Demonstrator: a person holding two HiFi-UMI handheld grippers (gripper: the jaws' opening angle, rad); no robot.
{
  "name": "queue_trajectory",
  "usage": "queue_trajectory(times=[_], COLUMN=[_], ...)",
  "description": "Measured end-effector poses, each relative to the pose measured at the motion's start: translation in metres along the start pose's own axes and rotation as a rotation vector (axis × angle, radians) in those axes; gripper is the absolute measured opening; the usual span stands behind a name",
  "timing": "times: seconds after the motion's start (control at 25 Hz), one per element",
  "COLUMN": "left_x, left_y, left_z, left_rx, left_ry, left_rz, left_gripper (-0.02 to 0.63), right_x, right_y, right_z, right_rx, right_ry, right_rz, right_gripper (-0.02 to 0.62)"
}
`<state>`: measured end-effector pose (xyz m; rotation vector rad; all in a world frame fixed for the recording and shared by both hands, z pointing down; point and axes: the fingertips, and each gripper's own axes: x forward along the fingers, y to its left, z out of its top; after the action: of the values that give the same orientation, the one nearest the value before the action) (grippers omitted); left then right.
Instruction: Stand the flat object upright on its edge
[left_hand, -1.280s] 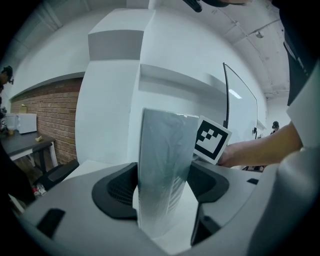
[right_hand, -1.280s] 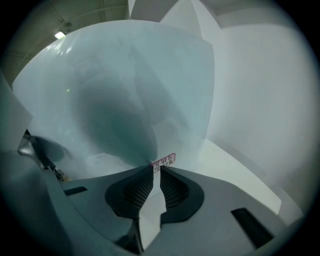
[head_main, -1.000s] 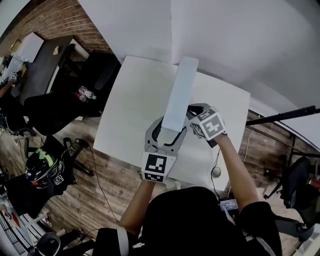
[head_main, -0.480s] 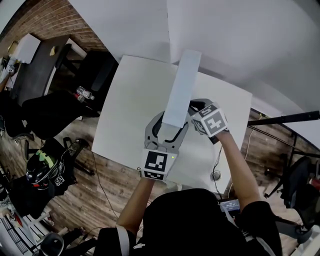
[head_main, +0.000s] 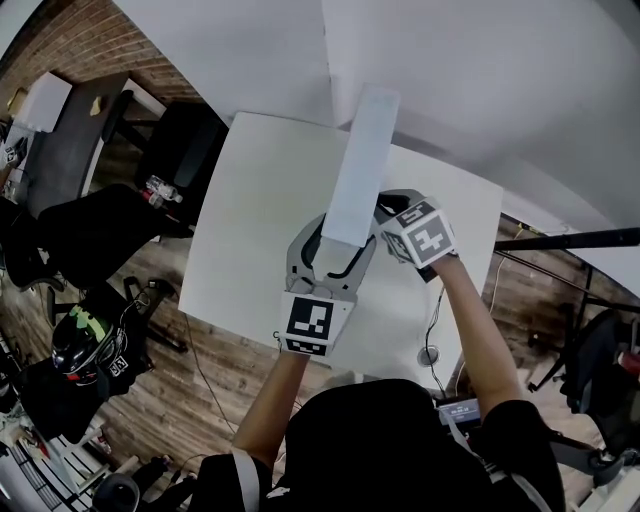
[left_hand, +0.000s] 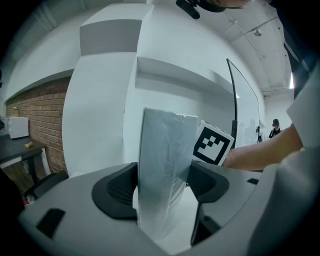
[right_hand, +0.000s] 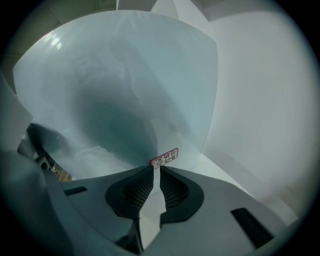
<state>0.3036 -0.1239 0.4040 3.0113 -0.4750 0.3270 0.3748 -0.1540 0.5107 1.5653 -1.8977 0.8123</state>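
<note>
In left gripper (left_hand: 164, 185) and right gripper (right_hand: 155, 171): flat object (head_main: 365, 150).

Open tabletop (head_main: 258, 212) left of upright panel (head_main: 362, 170), wall (head_main: 480, 80) close behind, chair (head_main: 188, 142) off left edge

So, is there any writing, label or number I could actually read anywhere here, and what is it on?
Nothing can be read in full.
Small pink-edged sticker on the pale grey flat panel wrapped in clear film: printed, but too small and blurred to read.
Black-and-white square marker on one white cube, another on the second: patterns only, no words or numbers.
</note>
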Motion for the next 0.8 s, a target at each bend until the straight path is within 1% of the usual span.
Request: queue_trajectory(times=[0.8], left_x=[0.023], left_y=[0.007], left_z=[0.006], left_rx=[0.012], left_ry=[-0.023], left_rz=[-0.009], left_gripper=[0.31], right_x=[0.008], right_y=[-0.019], right_z=[0.005], right_rx=[0.007], right_ry=[-0.003], right_rz=[-0.011], right_gripper=[0.067])
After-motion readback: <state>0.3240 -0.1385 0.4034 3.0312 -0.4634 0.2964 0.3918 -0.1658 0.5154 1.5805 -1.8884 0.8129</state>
